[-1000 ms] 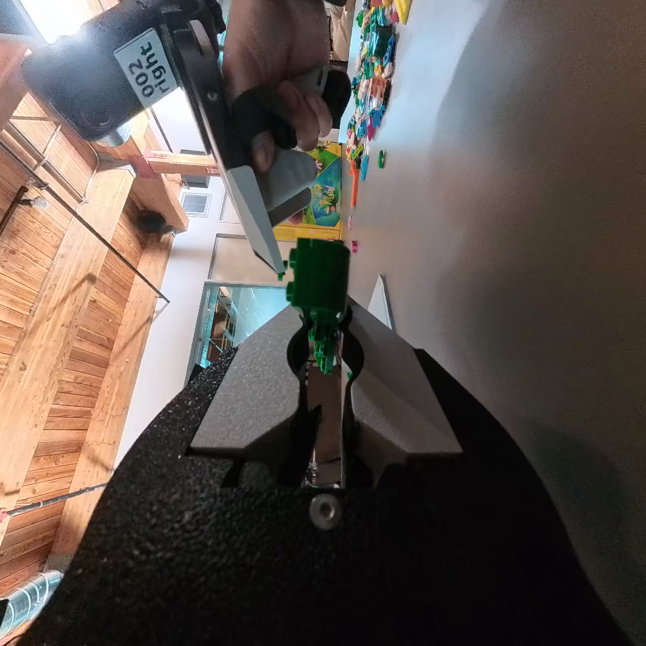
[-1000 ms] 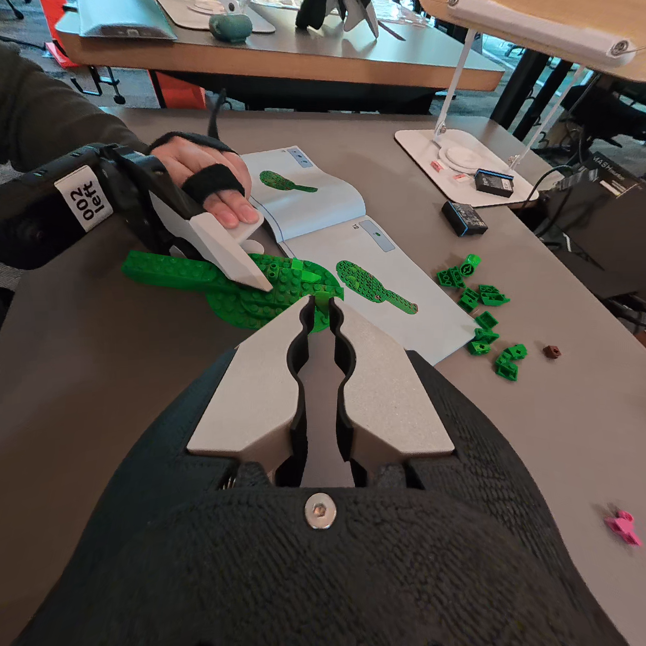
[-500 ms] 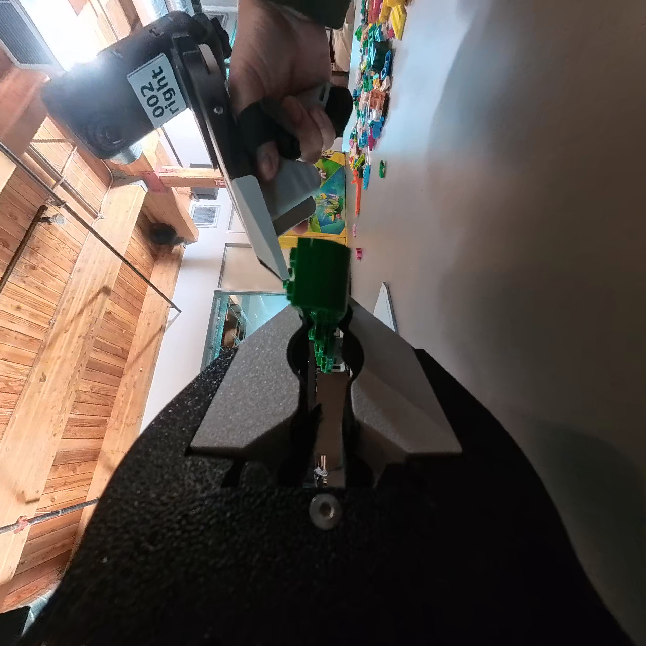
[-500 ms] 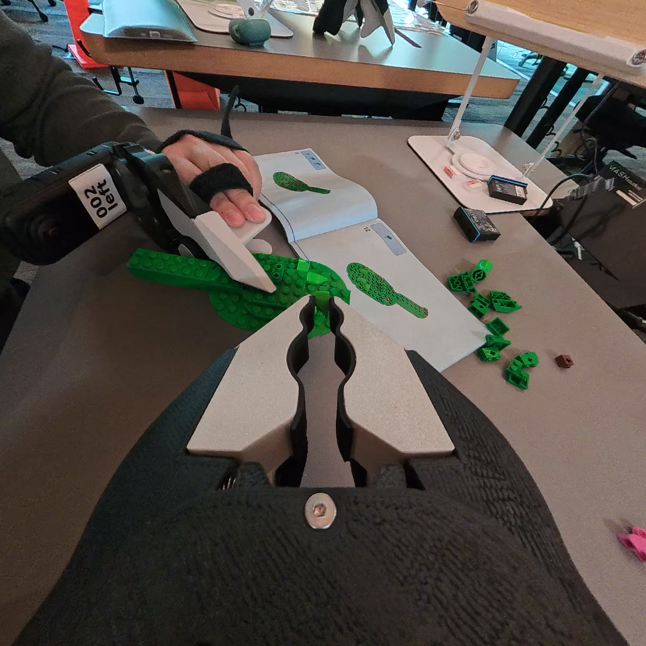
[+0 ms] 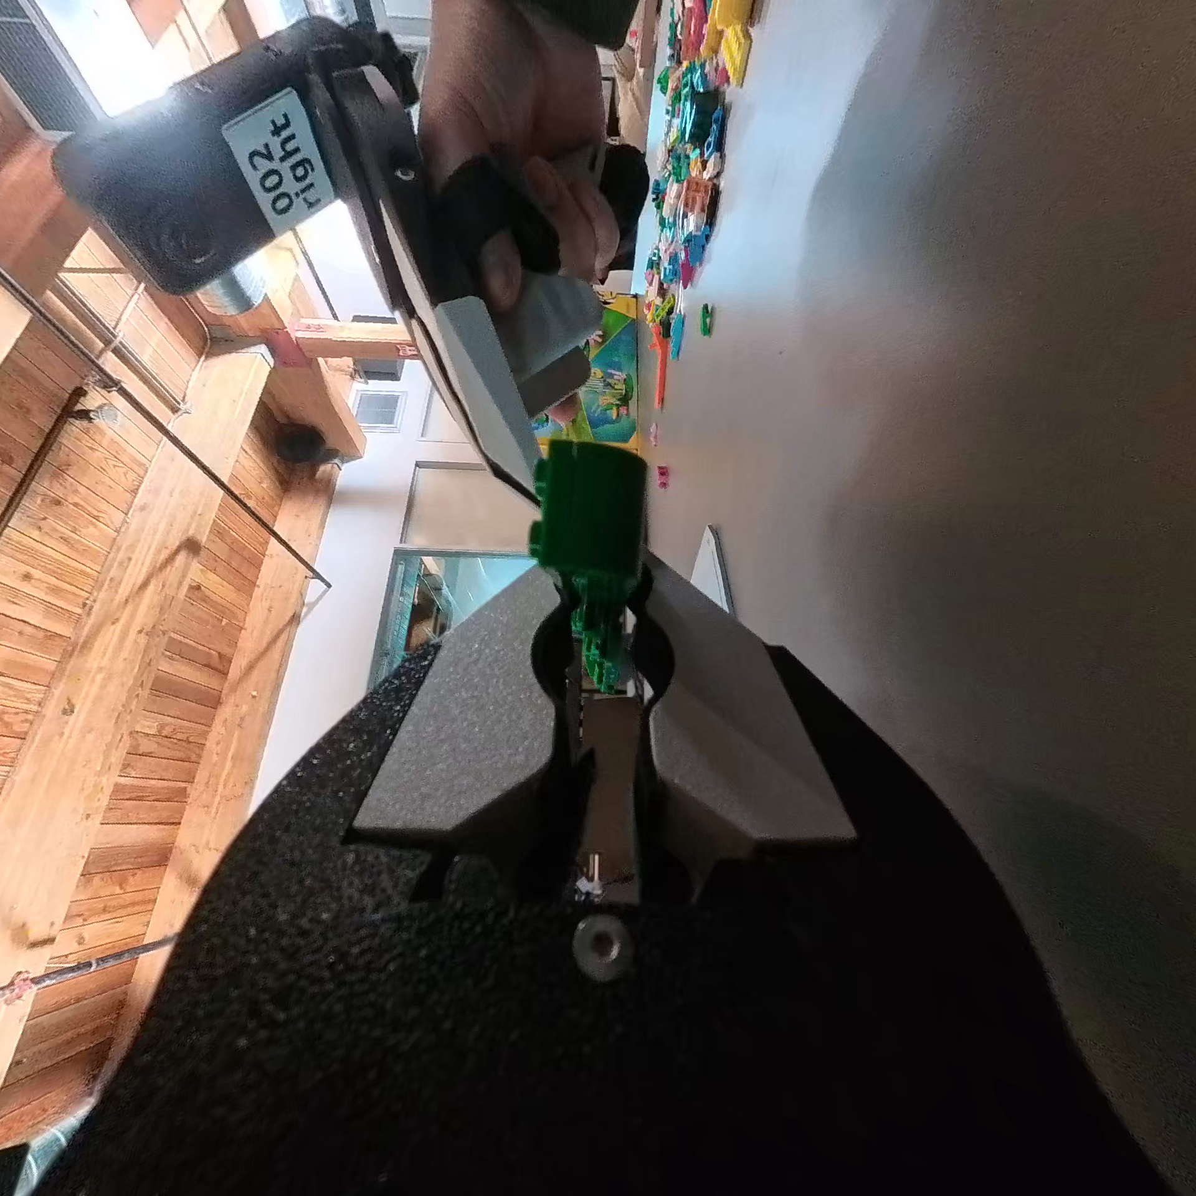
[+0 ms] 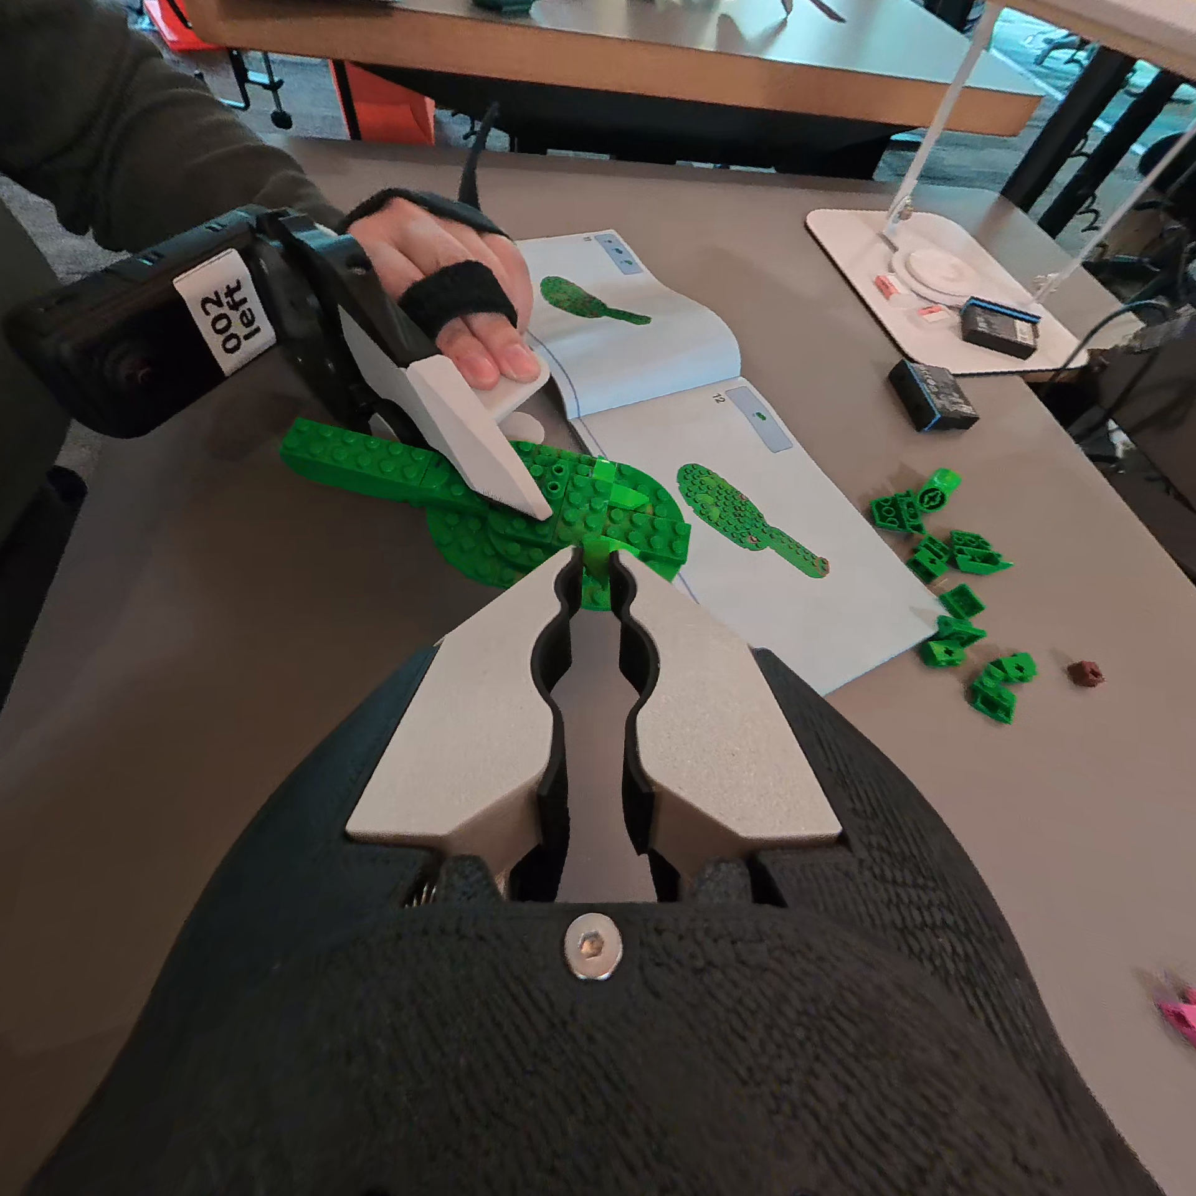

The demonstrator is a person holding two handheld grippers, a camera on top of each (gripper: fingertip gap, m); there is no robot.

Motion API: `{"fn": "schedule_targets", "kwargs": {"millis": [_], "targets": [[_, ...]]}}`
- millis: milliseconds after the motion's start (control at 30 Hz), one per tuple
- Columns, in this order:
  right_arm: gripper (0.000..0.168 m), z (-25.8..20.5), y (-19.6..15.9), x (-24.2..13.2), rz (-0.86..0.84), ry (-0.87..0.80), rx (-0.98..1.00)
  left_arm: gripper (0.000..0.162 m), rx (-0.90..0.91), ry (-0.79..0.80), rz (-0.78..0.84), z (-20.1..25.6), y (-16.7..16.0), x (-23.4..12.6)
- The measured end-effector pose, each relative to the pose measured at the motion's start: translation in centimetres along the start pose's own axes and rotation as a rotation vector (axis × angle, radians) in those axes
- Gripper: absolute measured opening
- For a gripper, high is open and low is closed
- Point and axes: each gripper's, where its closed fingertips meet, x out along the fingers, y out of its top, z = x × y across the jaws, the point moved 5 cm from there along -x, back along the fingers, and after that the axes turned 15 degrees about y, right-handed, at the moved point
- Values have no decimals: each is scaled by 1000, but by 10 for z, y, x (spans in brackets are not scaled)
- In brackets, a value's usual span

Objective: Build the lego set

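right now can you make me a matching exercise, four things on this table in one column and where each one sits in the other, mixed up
Things:
1. flat green lego leaf build
2. open white instruction booklet
3. loose pile of small green lego pieces
4. tiny brown lego piece

Places:
A. alone on the grey table, just right of the green pile
B. scattered right of the booklet
C. clamped by the left hand-held gripper, with the right hand-held gripper at its near edge
D. lying behind and right of the leaf build

Pairs: 1-C, 2-D, 3-B, 4-A
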Motion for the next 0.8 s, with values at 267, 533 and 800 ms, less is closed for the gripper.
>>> {"fn": "schedule_targets", "kwargs": {"millis": [267,533,800], "targets": [[7,-3,3,6,-40,-8,13,10,6,33,-14,-4,-1,1],[7,-1,3,8,-45,-26,60,10,20,40,-18,-4,0,2],[7,1,2,12,-54,-43,104,10,29,44,-43,-5,-2,3]]}}
